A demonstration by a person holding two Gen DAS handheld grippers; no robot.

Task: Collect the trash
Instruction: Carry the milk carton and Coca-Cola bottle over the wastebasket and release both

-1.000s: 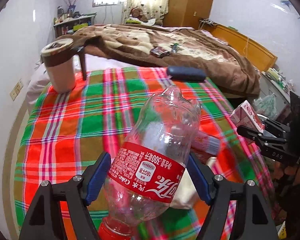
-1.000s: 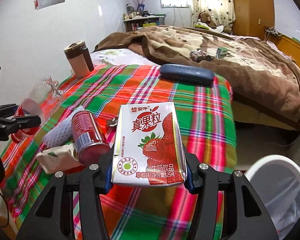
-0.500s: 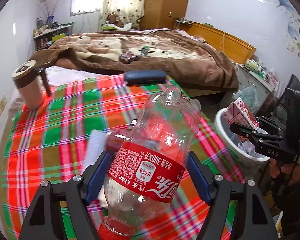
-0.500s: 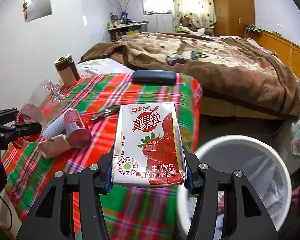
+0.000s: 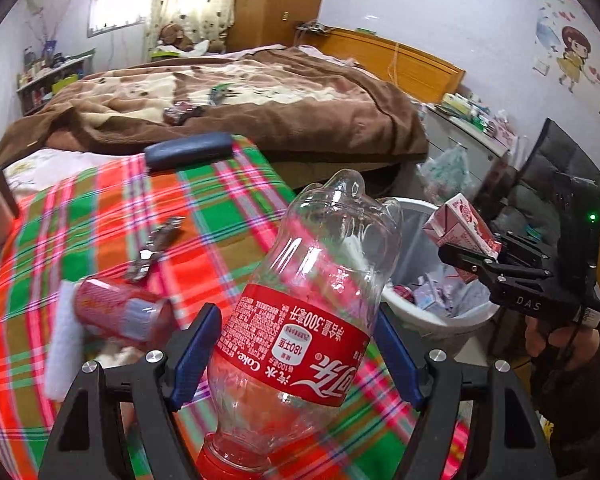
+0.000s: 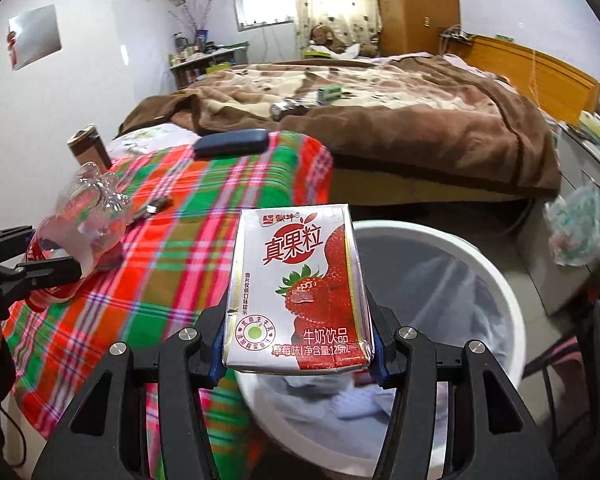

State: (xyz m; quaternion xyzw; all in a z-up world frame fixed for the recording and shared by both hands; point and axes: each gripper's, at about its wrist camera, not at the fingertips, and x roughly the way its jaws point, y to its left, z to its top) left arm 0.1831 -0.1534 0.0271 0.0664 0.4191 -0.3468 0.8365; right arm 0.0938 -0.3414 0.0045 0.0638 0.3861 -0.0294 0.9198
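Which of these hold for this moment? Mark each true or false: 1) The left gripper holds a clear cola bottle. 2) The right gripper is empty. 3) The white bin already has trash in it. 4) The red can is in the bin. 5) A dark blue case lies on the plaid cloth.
1) True: the left gripper is shut on the cola bottle, cap end towards the camera.
2) False: the right gripper grips a strawberry milk carton.
3) True: the white bin holds crumpled waste.
4) False: the red can lies on the plaid cloth.
5) True: the dark blue case rests at its far edge.
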